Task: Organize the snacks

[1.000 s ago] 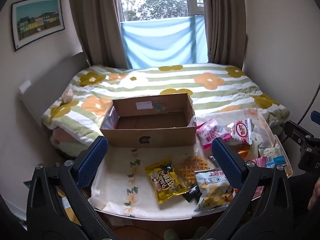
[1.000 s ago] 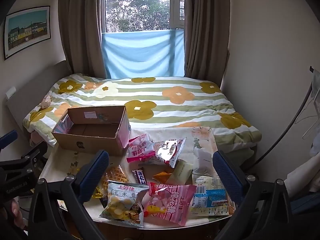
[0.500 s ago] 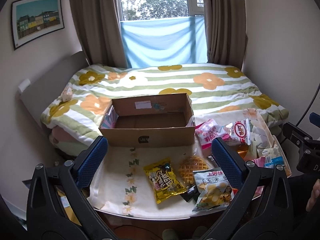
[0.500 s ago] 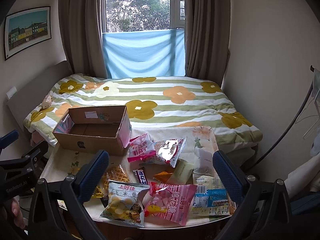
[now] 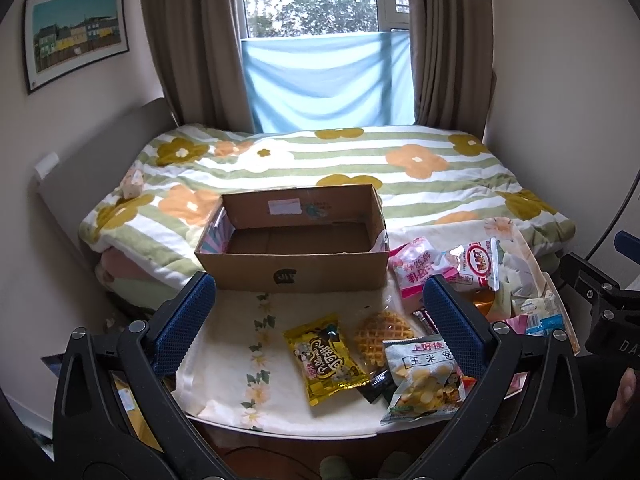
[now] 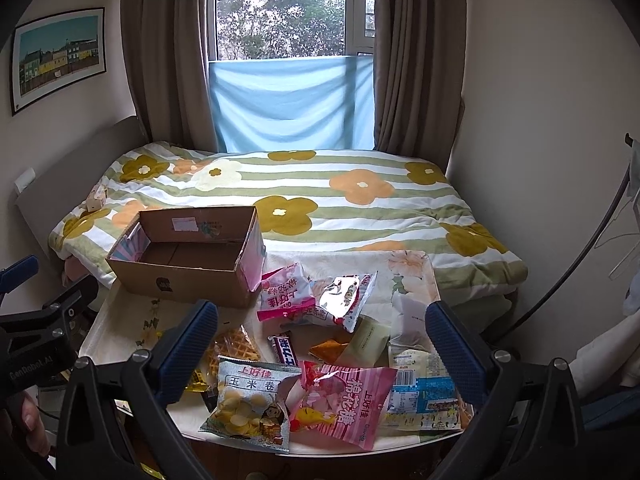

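An empty open cardboard box (image 5: 292, 256) (image 6: 188, 258) stands at the back left of a small table. Snack packets lie loose in front and to its right: a yellow packet (image 5: 324, 358), a waffle (image 5: 384, 332) (image 6: 234, 346), a corn-puff bag (image 5: 420, 380) (image 6: 250, 400), a pink marshmallow bag (image 6: 344, 402), a pink bag (image 5: 412, 268) (image 6: 284, 292) and a silver-red bag (image 6: 346, 294). My left gripper (image 5: 320, 332) is open and empty above the table's front. My right gripper (image 6: 320, 352) is open and empty above the snack pile.
The table (image 5: 232, 344) has a white floral cloth and a near edge close to me. A bed with a flowered striped quilt (image 5: 340, 168) fills the room behind it. Walls stand close at the left and right. Each gripper shows at the edge of the other's view.
Both views have shifted very slightly; the table and box sit a little lower and closer. No snack has moved and both grippers stay open.
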{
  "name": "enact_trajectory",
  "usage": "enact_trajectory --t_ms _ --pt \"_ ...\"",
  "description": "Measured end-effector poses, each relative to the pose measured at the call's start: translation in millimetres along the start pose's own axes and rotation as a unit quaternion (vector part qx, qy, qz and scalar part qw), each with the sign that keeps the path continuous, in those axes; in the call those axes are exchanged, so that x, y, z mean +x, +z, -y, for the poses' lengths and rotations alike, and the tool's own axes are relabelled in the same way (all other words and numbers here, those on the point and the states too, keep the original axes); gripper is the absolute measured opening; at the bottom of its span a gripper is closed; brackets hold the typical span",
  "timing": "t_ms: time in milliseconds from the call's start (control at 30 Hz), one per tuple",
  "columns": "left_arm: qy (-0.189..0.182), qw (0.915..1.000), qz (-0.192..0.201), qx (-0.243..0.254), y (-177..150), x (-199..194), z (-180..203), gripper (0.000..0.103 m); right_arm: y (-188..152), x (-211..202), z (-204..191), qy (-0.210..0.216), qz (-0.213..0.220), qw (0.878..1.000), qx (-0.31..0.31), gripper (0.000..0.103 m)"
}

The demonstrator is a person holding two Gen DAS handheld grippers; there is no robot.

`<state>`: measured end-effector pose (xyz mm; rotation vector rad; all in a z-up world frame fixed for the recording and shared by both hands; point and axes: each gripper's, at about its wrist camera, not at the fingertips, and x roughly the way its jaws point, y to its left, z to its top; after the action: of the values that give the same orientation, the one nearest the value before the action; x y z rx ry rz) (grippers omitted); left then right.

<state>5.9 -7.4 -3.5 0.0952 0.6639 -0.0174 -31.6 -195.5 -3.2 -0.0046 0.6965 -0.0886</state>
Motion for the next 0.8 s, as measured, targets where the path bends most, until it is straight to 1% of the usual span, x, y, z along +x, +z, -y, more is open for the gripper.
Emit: enact_trajectory --t_ms 800 --pt "-0.002 1.0000 -0.006 -0.005 -1.9 5.2 -0.6 0.103 -3.7 4.5 1.7 0.001 -0.005 1.000 0.001 0.103"
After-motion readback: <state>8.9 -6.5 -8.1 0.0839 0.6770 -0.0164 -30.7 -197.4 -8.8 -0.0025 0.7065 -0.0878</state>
